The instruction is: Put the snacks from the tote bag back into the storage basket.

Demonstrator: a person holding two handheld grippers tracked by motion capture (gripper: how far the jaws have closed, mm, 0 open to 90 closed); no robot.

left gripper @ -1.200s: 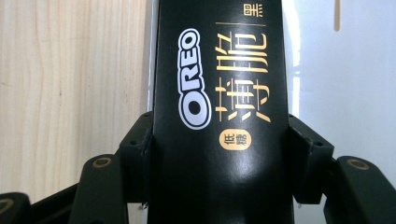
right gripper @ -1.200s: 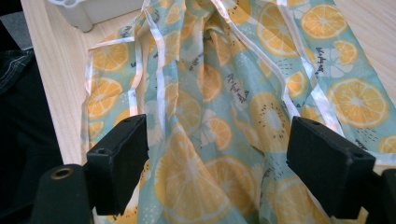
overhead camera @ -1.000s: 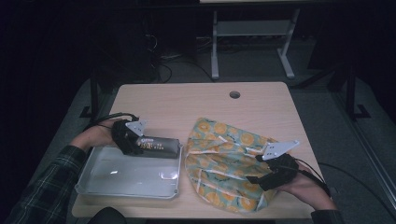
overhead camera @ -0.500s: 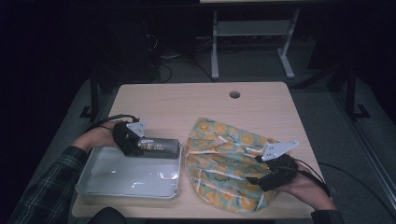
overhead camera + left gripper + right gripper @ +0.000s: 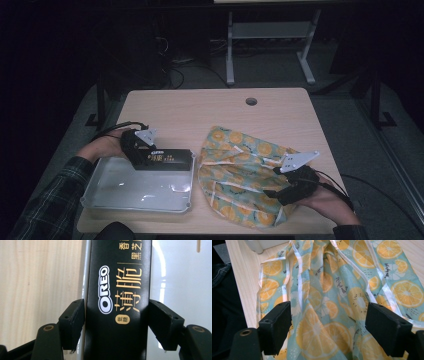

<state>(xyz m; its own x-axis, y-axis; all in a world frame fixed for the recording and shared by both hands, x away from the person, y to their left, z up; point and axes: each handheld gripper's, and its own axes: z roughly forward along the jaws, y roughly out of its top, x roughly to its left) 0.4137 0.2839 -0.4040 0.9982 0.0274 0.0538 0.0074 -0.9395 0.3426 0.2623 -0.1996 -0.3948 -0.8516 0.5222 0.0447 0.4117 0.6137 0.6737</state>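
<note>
Oreo box (image 5: 117, 300), black with gold lettering, lies with its long side across the far rim of the clear tray (image 5: 135, 192) at the near left of the surface (image 5: 200, 107). In the high view the box (image 5: 165, 159) spans that rim from the left hand toward the tray's right corner.

Left tool (image 5: 116, 322): jaws have just been opening, with the box between them. In the left gripper view a thin gap shows on each side between pad and carton, so the grip reads as released. Compared with the earlier high views, the box sits in about the same spot on the rim and the hand has not shifted. Judgement: the box has just been set down and let go; placement on the tray side appears done, though it rests on the rim rather than flat on the tray floor, so it could tip or slide.

Right tool (image 5: 328, 325): jaws wide apart, pads off the cloth, hovering over the orange-print fabric bag (image 5: 337, 290). In the high view the bag (image 5: 240, 170) lies crumpled at the near right, just beside the tray; the right tool (image 5: 292, 187) sits over its near right edge, unchanged from before.

Far part of the surface carries a cable hole (image 5: 251, 101).
</note>
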